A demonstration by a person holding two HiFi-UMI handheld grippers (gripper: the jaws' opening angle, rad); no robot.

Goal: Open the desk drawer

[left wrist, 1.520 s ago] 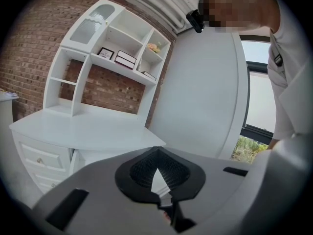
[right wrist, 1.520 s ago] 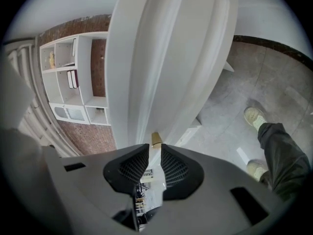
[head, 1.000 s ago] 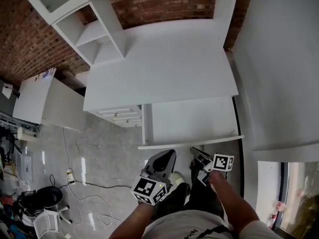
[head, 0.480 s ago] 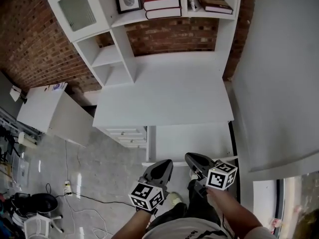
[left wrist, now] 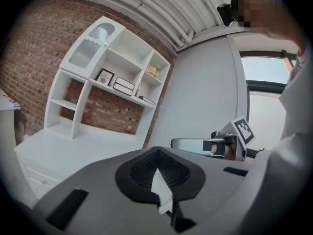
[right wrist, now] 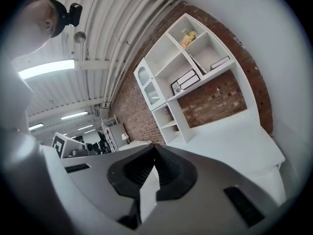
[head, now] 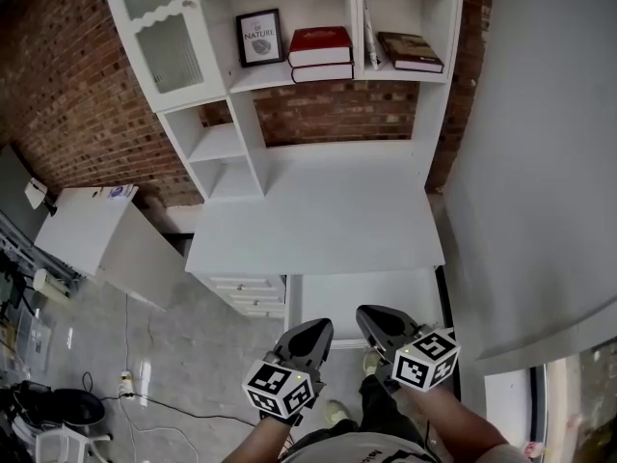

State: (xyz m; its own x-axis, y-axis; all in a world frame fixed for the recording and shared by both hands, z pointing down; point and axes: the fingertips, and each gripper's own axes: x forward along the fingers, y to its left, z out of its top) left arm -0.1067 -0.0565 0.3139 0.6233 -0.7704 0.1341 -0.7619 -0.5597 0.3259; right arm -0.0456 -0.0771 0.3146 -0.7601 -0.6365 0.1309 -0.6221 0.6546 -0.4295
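The white desk (head: pixel 318 230) stands against a brick wall. Its wide drawer (head: pixel 386 292) is pulled out below the front edge, and the inside looks bare. Both grippers are held up in the air in front of the drawer, side by side, touching nothing. My left gripper (head: pixel 313 328) (left wrist: pixel 156 151) is shut with nothing in it. The jaws of my right gripper (head: pixel 366 313) (right wrist: pixel 154 148) have just been closing and are now shut, with nothing between them. The desk top also shows in the left gripper view (left wrist: pixel 63 151) and the right gripper view (right wrist: pixel 234 136).
A white hutch on the desk holds books (head: pixel 318 46) and a framed picture (head: pixel 258 37). A stack of small drawers (head: pixel 246 292) sits under the desk's left end. A low white cabinet (head: pixel 92 225) stands left, a grey wall (head: pixel 530 162) right. Cables and a power strip (head: pixel 125 379) lie on the floor.
Both grippers have risen away from the drawer front toward the camera, and the right one has rolled. The head view has tilted up, bringing the hutch shelves into sight. The drawer stays pulled out.
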